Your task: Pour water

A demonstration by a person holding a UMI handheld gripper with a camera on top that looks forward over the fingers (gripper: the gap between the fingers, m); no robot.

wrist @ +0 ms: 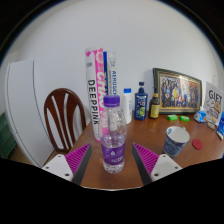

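A clear plastic water bottle (112,135) with a purple cap and a purple label stands upright on the brown wooden table (170,160). It stands between my fingers, a little ahead of the pads, with a gap at each side. My gripper (113,162) is open; the magenta pads (76,158) flank the bottle's lower half. To the right of the right finger sits a white and blue cup (176,140).
A tall pink and white tube (96,95) stands just behind the bottle. A blue bottle (141,103), a framed picture (182,90), green items (178,119) and a box (214,107) line the far right. A wooden chair (64,118) stands at the left.
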